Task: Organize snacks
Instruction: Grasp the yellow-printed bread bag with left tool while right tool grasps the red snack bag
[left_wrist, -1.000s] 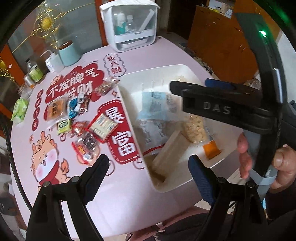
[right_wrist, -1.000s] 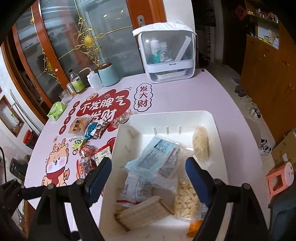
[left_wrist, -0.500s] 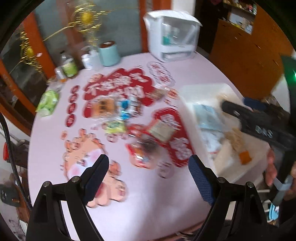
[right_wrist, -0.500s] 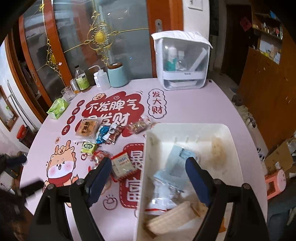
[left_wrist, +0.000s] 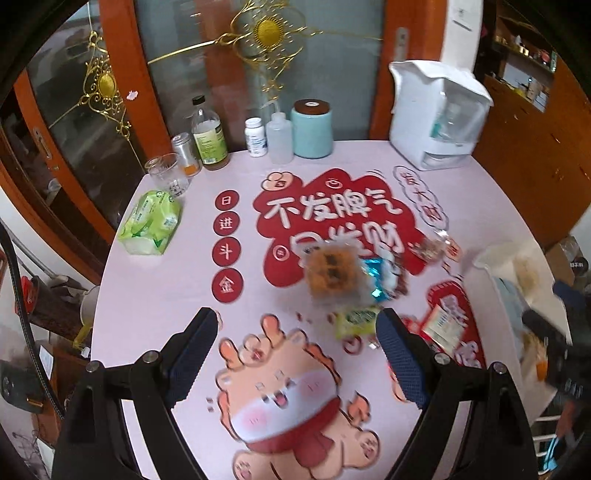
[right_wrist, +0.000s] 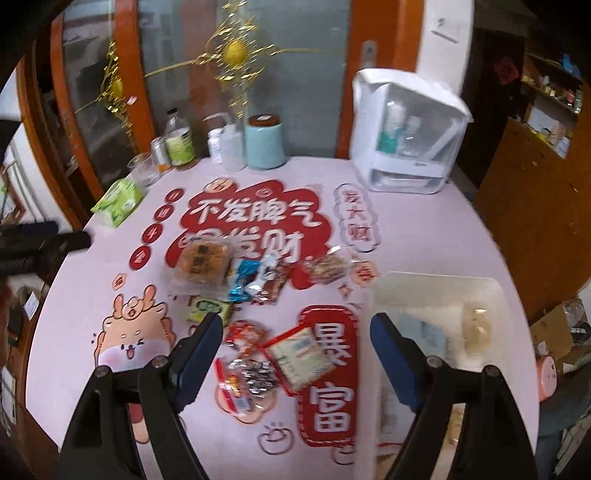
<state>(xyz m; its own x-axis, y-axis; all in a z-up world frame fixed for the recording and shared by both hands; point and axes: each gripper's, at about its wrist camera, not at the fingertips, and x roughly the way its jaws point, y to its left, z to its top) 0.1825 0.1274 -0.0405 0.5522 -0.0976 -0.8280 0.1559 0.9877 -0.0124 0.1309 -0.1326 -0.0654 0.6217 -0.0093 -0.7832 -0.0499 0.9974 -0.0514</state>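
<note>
While empty, right hand-held gripper (right_wrist: 297, 354) w/ snacks (right_wrist: 255, 369) below.

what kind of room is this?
Likely a home dining area: a round table with a festive printed cover, a wood-and-glass cabinet behind it, and household bottles along the far edge.

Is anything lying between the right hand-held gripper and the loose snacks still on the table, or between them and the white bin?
Nothing visible. The right hand-held gripper hangs open above the loose snacks, and bare tablecloth separates them from the white bin beside them.
</note>
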